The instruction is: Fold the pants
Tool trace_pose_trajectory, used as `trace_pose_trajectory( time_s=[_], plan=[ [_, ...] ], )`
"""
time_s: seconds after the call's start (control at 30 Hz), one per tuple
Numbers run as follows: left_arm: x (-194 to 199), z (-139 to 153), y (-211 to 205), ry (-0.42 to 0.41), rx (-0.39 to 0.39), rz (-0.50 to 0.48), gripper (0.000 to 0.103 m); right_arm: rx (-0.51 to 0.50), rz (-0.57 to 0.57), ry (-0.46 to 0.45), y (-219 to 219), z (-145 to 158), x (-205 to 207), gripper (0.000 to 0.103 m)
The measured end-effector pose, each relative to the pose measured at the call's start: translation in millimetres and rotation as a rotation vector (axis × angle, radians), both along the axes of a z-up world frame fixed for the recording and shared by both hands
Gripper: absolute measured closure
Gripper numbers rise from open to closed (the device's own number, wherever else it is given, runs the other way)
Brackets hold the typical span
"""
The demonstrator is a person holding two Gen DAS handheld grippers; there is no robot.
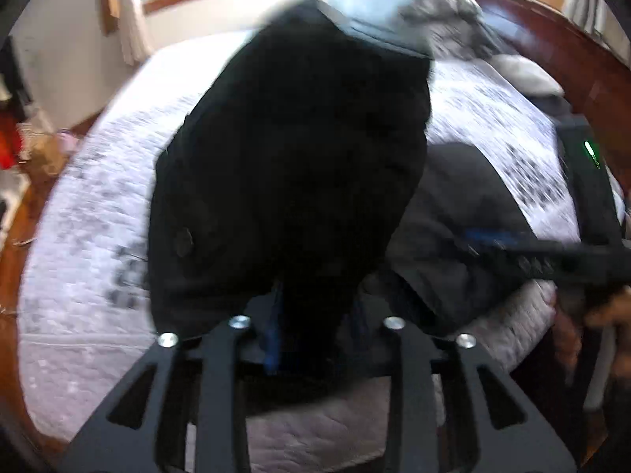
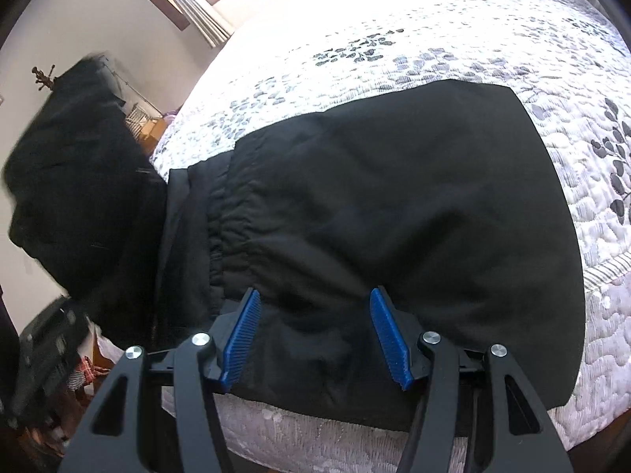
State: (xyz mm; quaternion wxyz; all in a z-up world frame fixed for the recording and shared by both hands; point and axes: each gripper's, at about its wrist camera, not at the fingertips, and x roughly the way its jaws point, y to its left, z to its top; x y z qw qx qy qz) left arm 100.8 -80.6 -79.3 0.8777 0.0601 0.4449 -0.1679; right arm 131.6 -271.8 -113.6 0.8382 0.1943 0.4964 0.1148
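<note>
Black pants lie on a bed, their elastic waistband toward the left. My left gripper is shut on one end of the pants and holds it lifted, so the cloth hangs in front of the camera. That lifted part also shows at the left of the right wrist view. My right gripper is open, its blue pads spread just above the near edge of the flat part. The right gripper also shows at the right of the left wrist view.
The bed has a white quilt with grey leaf print. Grey pillows lie at its head by a dark wooden headboard. Wooden floor and clutter lie left of the bed. Windows with curtains are behind.
</note>
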Motion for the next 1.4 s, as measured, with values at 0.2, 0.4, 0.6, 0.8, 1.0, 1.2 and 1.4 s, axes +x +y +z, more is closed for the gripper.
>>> trace_pose_trajectory(
  time_s=[0.2, 0.4, 0.6, 0.8, 1.0, 1.2, 1.4],
  plan=[
    [-2.2, -23.6, -1.9, 0.099, -0.038, -0.045, 0.063, -0.008, 0.005, -0.003, 2.3, -5.3, -1.2, 0.041],
    [-8.7, 8.2, 57.2, 0.121, -0.273, 0.033, 0.019, 0.052, -0.016, -0.011, -7.2, 6.1, -4.5, 0.025],
    [17.3, -3.3, 116.9, 0.158, -0.253, 0.337, 0.015, 0.124, -0.035, -0.055, -14.4, 30.9, 3.8, 0.013],
    [45.2, -31.4, 102.9, 0.243, -0.144, 0.425, 0.021, -0.059, -0.045, -0.067, 2.3, 46.6, 4.3, 0.013],
    [46.6, -38.8, 91.0, 0.244, -0.089, 0.386, 0.018, -0.063, -0.031, -0.096, 2.5, 65.2, -0.3, 0.013],
    [45.1, -41.5, 93.1, 0.251, -0.096, 0.373, 0.017, 0.006, 0.005, -0.003, 13.8, 36.3, 25.5, 0.009],
    [45.2, -42.5, 89.8, 0.251, -0.080, 0.374, 0.015, -0.099, 0.045, 0.036, 40.7, 12.2, 39.7, 0.014]
  ],
)
